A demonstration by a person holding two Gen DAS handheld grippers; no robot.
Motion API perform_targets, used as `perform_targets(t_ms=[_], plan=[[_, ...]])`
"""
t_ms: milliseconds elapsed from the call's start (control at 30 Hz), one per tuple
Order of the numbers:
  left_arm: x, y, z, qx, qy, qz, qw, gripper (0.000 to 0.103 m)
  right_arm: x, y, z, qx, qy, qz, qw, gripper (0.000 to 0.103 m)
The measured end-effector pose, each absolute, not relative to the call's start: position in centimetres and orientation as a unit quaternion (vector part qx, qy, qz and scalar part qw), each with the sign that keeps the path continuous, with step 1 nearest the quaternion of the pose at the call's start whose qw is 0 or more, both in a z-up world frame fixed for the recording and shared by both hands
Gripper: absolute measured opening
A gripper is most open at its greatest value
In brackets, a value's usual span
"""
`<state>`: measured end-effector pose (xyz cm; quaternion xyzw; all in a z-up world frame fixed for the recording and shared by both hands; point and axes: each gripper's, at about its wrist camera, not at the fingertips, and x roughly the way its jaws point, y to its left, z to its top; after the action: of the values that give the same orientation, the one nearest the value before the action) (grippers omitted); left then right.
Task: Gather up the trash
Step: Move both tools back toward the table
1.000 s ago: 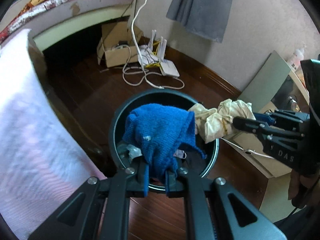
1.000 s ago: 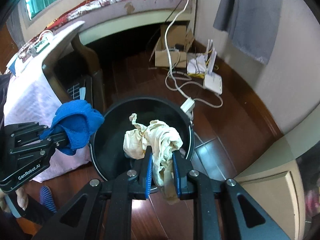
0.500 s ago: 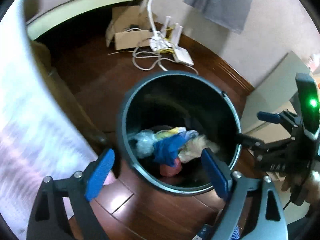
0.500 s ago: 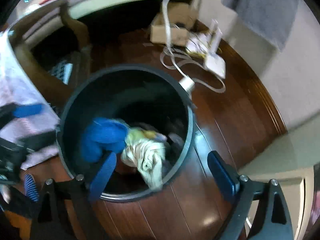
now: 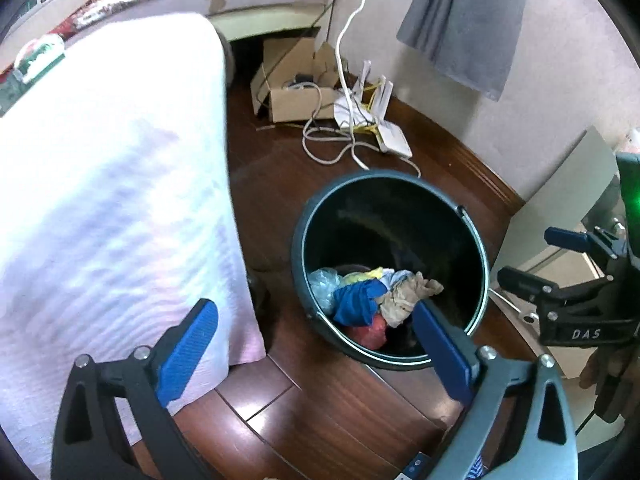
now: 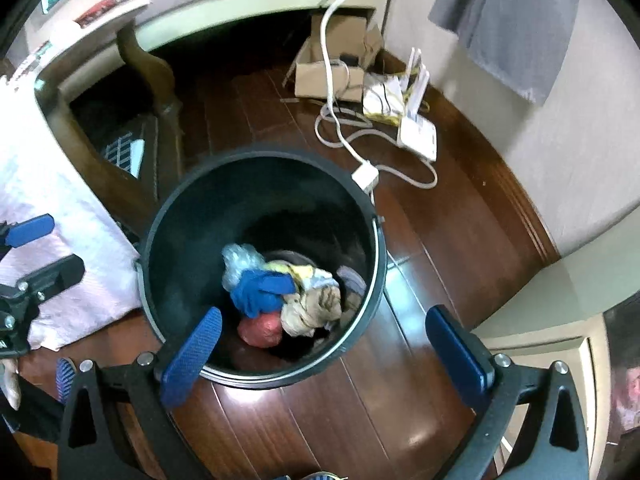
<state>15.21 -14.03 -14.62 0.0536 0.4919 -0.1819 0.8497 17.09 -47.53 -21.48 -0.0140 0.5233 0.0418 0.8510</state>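
Far left in the left wrist view we see a white-pink bedcover (image 5: 112, 200) hanging down to the wood floor (image 5: 320, 412). Our left gripper (image 5: 316, 350) sits low in that view, jaws opening wide, nothing between them, blue pads (image 5: 186, 354) spread either side. Next to the right is the dark round trash bin (image 5: 312, 216), standing upright on the floor just beside the bedcover edge. Inside at the bottom we see the trash: a blue knit cloth (image 5: 356, 300), a beige crumpled cloth (image 5: 404, 300) touching it on the right, a red wad (image 5: 370, 332) below, clear plastic (image 5: 322, 284) on the left, and a yellowish bit (image 5: 362, 275) behind. Behind the bin we note a cardboard box (image 5: 296, 96), white cables (image 5: 332, 144) and a white router (image 5: 394, 140) against the wall, with grey fabric (image 5: 468, 20) hanging above. Our right gripper (image 5: 532, 258) shows at the right edge, jaws opening, empty. From the right wrist view the same bin (image 6: 168, 216) is centred, the blue cloth (image 6: 260, 290) and beige cloth (image 6: 314, 310) lie side by side in it, red wad (image 6: 260, 330) under them; the right gripper (image 6: 324, 350) hovers over the near rim, released, and the left gripper (image 6: 44, 248) is at the far left edge over the bedcover.
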Motion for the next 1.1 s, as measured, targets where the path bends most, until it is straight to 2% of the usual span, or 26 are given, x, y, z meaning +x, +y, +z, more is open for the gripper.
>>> perform_targets(t_ms=[500,867,1100], plan=[[12.3,-10.3,-7.0,0.021,0.426,-0.167,0.889,0.100,14.2,-45.8,-14.3,0.016,0.466,0.048,0.883,0.103],[11.3,-7.4,-3.4,0.032,0.377,-0.131,0.916,0.102,13.7,-41.5,-10.1,-0.001,0.409,0.068,0.910,0.103],[11.1,-2.5,-2.1,0.025,0.362,-0.086,0.928,0.102,14.4,-37.8,-7.7,-0.008,0.372,0.098,0.923,0.103]])
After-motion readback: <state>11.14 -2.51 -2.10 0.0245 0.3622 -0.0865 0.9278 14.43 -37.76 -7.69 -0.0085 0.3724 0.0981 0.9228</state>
